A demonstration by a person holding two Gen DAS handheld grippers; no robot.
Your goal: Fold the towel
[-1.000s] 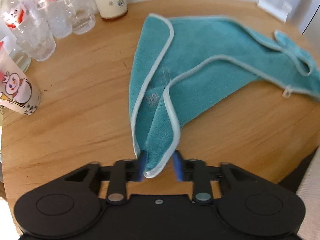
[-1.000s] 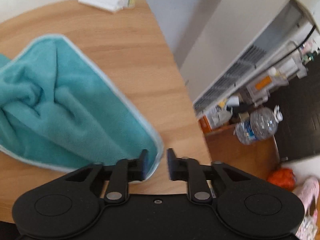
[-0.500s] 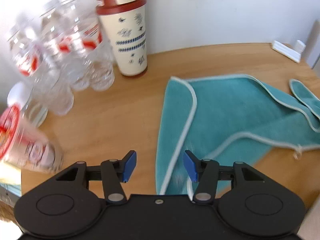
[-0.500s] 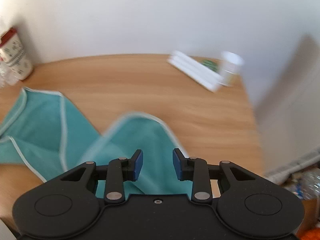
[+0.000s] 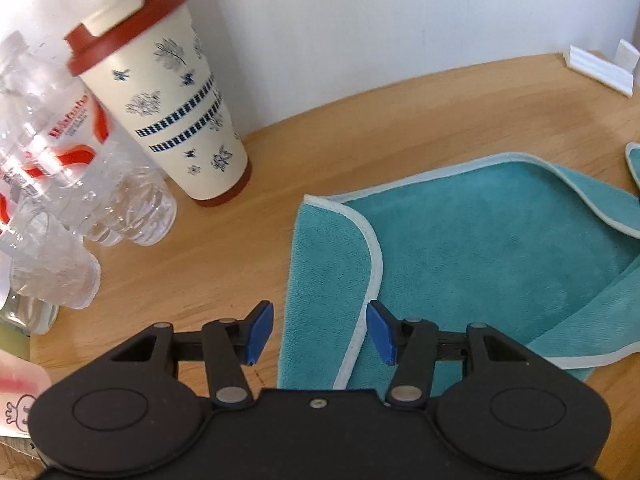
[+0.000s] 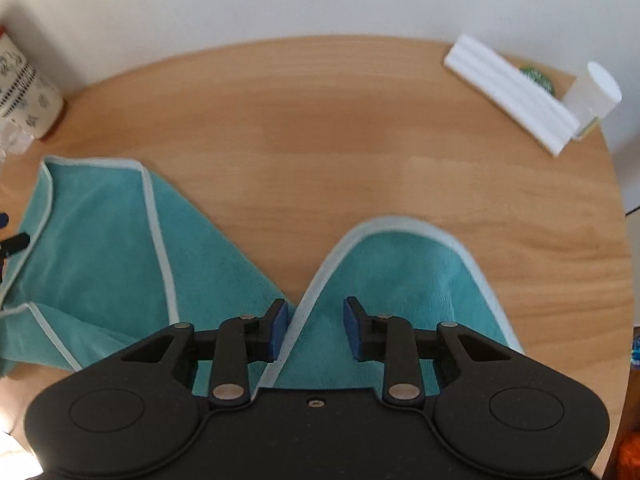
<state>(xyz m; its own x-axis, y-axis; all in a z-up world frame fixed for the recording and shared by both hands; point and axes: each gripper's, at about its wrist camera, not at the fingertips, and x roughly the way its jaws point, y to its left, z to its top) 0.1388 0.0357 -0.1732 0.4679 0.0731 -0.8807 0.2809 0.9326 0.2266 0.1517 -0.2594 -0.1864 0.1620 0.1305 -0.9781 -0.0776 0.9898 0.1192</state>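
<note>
A teal towel (image 5: 480,248) with a pale hem lies on the round wooden table (image 5: 224,248), its left end folded over so two layers overlap. My left gripper (image 5: 318,330) is open above that folded left end, blue pads apart, nothing between them. In the right wrist view the towel (image 6: 104,232) spreads left, and a rounded flap of the towel (image 6: 400,264) lies under my right gripper (image 6: 316,326), which is open and hovers over the flap's hem. The near part of the towel is hidden behind both gripper bodies.
A cream travel cup with a red lid (image 5: 172,104) and several clear plastic bottles (image 5: 80,184) stand at the left. A white ribbed block (image 6: 512,96) and a white cup (image 6: 592,92) sit at the table's far right edge (image 6: 616,184).
Both grippers were shut on towel corners a second ago; both have let go and opened. The left corner has been laid over the towel, and both cameras now look across the table toward the wall.
</note>
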